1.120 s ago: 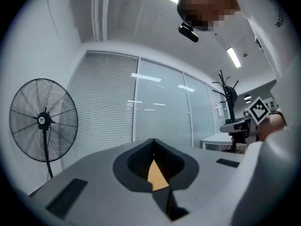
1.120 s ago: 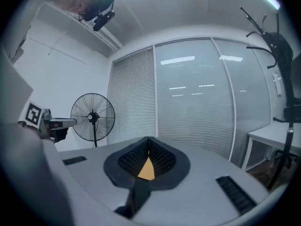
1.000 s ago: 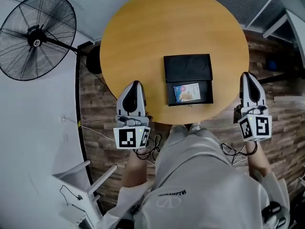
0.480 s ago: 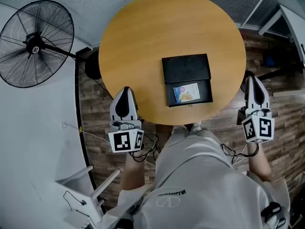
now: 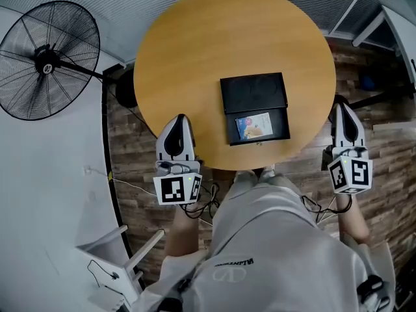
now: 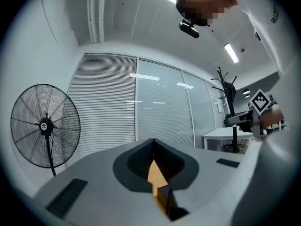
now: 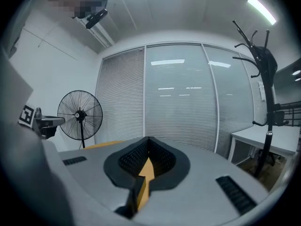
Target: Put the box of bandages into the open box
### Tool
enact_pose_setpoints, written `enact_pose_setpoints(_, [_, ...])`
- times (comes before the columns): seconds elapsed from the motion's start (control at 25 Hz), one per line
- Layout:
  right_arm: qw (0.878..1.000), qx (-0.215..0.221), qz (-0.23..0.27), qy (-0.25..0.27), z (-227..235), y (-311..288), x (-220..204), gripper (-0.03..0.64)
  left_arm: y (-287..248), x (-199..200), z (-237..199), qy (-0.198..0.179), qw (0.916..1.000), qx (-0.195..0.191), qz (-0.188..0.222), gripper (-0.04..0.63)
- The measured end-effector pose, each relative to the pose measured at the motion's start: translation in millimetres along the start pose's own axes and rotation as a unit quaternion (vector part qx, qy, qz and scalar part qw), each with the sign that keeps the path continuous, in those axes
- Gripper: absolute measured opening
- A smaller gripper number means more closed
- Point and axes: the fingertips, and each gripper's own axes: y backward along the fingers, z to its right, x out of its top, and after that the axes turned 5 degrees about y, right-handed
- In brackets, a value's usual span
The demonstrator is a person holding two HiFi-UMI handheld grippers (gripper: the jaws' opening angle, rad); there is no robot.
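The open black box point(image 5: 253, 93) lies on the round wooden table point(image 5: 195, 51), its lid folded back on the far side. The box of bandages point(image 5: 254, 125), pale blue with a picture on it, lies flat in the near half of the black box. My left gripper point(image 5: 180, 118) hovers over the table's near left edge, shut and empty, left of the box. My right gripper point(image 5: 340, 103) is off the table's right rim, also shut with nothing in it. In the left gripper view the left gripper point(image 6: 153, 141) shows closed jaws; in the right gripper view the right gripper point(image 7: 148, 139) shows the same.
A standing fan point(image 5: 47, 60) is on the floor to the left of the table. A white chair point(image 5: 117, 252) stands at the lower left. The person's body point(image 5: 273, 252) fills the near side. A coat rack point(image 7: 261, 69) and a white desk point(image 7: 268, 142) stand to the right.
My left gripper drew back to the left of the table edge, then came in over it again. The right gripper slid slightly right. The bandage box stayed put.
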Motion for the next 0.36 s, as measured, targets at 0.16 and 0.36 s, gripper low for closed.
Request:
enact_pose_setpoints(0.16, [1.000, 0.001, -0.006, 0.000, 1.7, -2.6, -3.5, 0.017, -4.3, -1.0, -2.8, 0.009, 0.9999, 0.006, 0.002, 0.008])
enact_pose_setpoints(0.36, [1.000, 0.005, -0.010, 0.000, 0.7, -6.8, -5.6, 0.017, -8.4, -0.6, -4.9, -0.003, 0.9999, 0.010, 0.001, 0.008])
